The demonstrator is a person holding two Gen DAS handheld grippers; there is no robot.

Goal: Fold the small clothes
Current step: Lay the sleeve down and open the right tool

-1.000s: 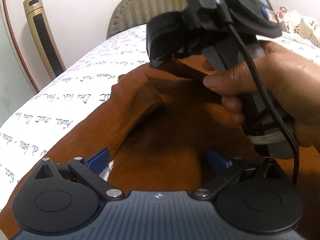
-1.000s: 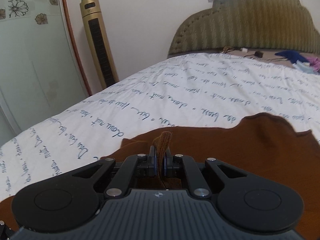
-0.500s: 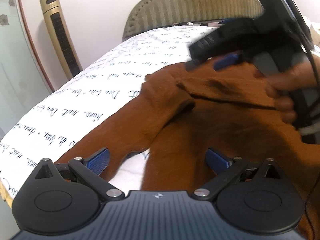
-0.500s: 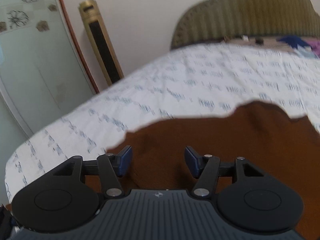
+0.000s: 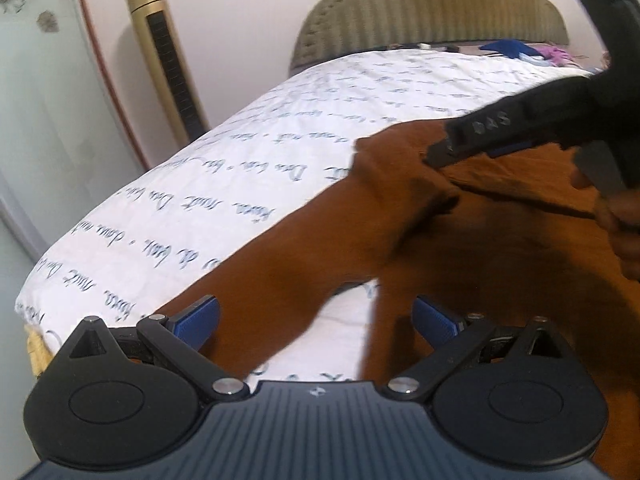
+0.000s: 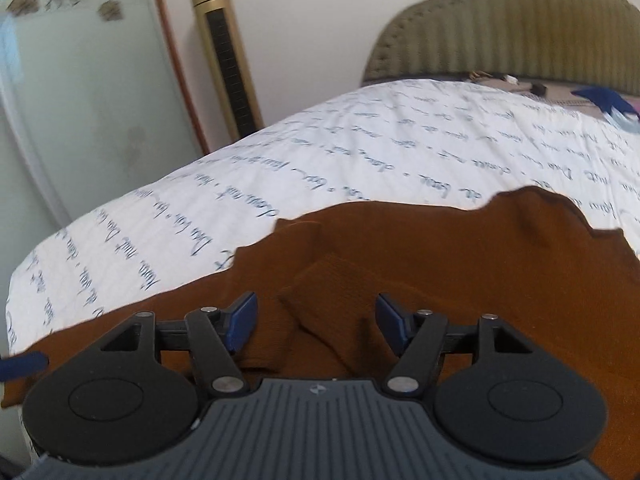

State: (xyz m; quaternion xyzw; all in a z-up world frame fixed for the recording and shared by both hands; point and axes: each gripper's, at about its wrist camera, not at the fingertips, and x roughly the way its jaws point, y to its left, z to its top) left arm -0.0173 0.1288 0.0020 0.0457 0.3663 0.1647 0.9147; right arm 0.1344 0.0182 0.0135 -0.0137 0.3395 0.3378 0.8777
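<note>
A brown long-sleeved garment [image 5: 460, 248] lies spread on the white bedsheet [image 5: 248, 168] printed with blue script. My left gripper [image 5: 316, 320] is open above the near sleeve and the strip of sheet beside it, with nothing between its pads. In the right wrist view, the right gripper [image 6: 316, 324] is opening. The ribbed sleeve cuff [image 6: 324, 292] lies folded onto the garment's body [image 6: 480, 264] between the blue pads, which do not press it. The right gripper [image 5: 460, 152] also shows at the upper right of the left wrist view, over the garment, held by a hand [image 5: 624, 224].
A gold tower fan [image 6: 224, 52] and a frosted glass door [image 6: 80, 92] stand beyond the bed's left edge. A padded olive headboard [image 6: 512, 28] closes the far end, with a few loose clothes [image 5: 516, 48] in front of it.
The right gripper let go of the sleeve cuff and its jaws spread apart; the cuff now lies on the garment. The left gripper drew back, so more of the sheet shows.
</note>
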